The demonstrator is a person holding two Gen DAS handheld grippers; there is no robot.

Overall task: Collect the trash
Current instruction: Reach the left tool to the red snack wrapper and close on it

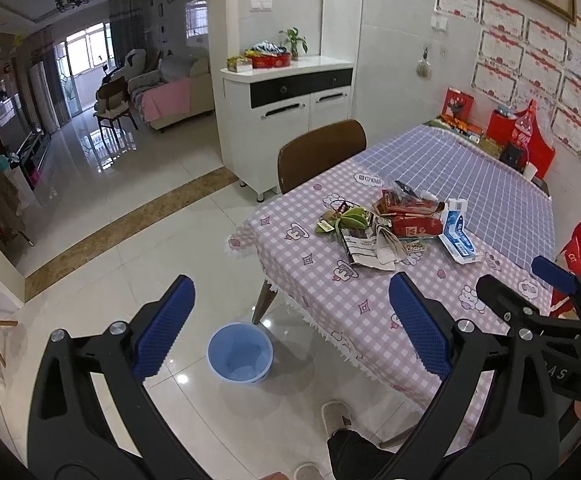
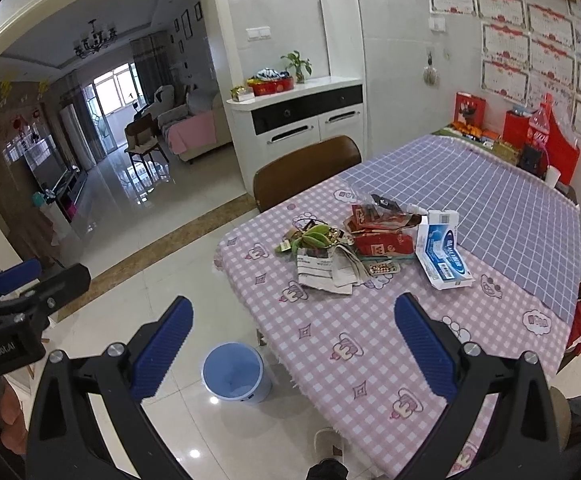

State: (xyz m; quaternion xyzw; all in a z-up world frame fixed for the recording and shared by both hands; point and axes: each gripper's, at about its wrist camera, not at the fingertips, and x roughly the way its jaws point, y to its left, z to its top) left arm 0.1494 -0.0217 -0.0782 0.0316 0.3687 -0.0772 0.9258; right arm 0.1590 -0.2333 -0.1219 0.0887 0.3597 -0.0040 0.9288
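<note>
A heap of trash (image 1: 394, 228) (image 2: 366, 248) lies on the checked tablecloth: green banana peel (image 1: 348, 218) (image 2: 314, 238), red wrappers (image 1: 414, 220) (image 2: 382, 240), crumpled paper (image 1: 370, 250) (image 2: 326, 270) and a blue-white carton (image 1: 456, 234) (image 2: 440, 256). A light blue bin (image 1: 240, 352) (image 2: 236, 372) stands on the floor by the table corner. My left gripper (image 1: 290, 320) is open and empty, held above the bin and table edge. My right gripper (image 2: 292, 332) is open and empty, short of the heap.
A brown chair (image 1: 322, 152) (image 2: 306, 168) stands at the table's far side. A white cabinet (image 1: 290, 92) is behind it. Red boxes and a bottle (image 2: 538, 132) line the wall end of the table (image 2: 490, 184). My slippered foot (image 1: 336, 416) is near the bin.
</note>
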